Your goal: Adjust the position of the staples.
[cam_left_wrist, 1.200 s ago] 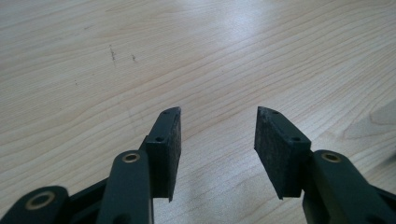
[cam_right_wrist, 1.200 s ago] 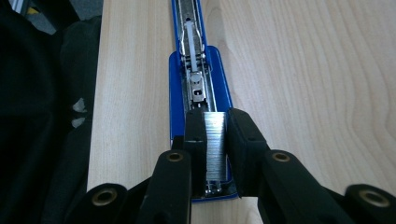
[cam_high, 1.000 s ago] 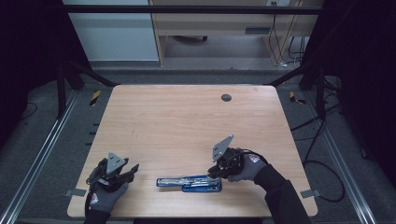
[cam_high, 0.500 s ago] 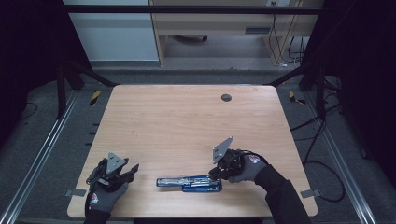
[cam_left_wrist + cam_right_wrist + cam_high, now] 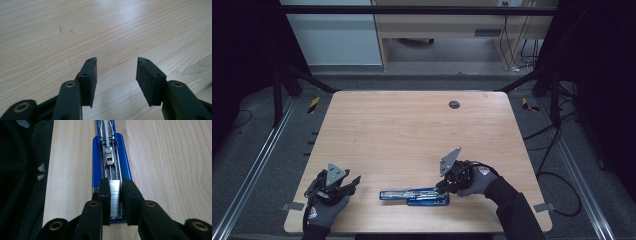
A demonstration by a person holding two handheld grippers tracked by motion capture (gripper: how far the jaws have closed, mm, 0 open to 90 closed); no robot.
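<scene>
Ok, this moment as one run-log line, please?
stage: loading staples | right gripper: fingers shut on staple strip in opened blue stapler | left gripper: open, idle above table

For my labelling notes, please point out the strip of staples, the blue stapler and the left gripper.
strip of staples [image 5: 115, 195], right gripper view, its shiny top face.
blue stapler [image 5: 96, 157], right gripper view, its blue base edge.
left gripper [image 5: 116, 68], left gripper view, midway between its fingertips.

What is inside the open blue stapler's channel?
In the stapler, a strip of staples sits in the metal channel, clamped between the right tool's jaws, with the spring pusher farther along. The jaws cover the strip's sides.
</scene>
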